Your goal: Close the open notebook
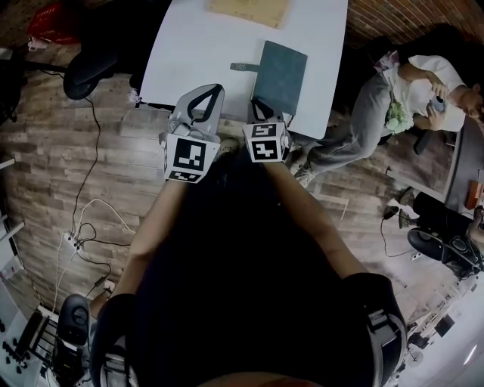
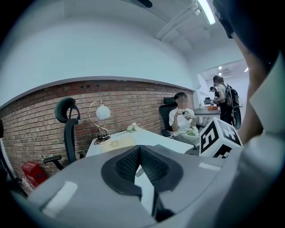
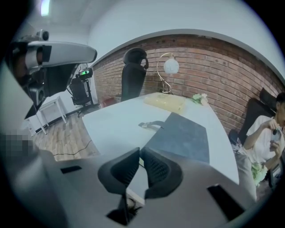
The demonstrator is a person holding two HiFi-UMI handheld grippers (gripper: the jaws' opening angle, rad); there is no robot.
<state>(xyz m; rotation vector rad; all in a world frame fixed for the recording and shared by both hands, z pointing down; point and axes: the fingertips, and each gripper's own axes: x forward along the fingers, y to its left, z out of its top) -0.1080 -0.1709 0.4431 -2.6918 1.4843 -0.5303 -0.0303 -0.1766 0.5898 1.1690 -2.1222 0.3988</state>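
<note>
Both tongs sit low at the near edge of the table (image 1: 189, 45), side by side, marker cubes facing up. Left tongs (image 1: 203, 92): pads pressed together, nothing between them, confirmed in the left gripper view (image 2: 140, 150). Right tongs (image 1: 262, 110): pads also together bar a hairline slit at the tip, holding nothing, confirmed in the right gripper view (image 3: 139, 154).

Key relation: the notebook (image 1: 281, 75) lies straight ahead of the right tongs, its near short edge just beyond their tips. The left tongs are off to its left, over bare table. So the right tongs are the nearer of the 2. The notebook's long axis runs away from the person, far end leaning a little right. It is flat on the right part of the table, close to the right edge.

The right gripper view shows the notebook (image 3: 182, 136) as 1 flat dark slab, cover up, no pages visible. It looks closed already, so there is probably little left to do.

A small grey strap or clip (image 1: 243, 66) sticks out from its left long edge near the far corner, touching it. Further off, a tan sheet (image 1: 249, 9) lies at the table's far end, well apart from the notebook.
</note>
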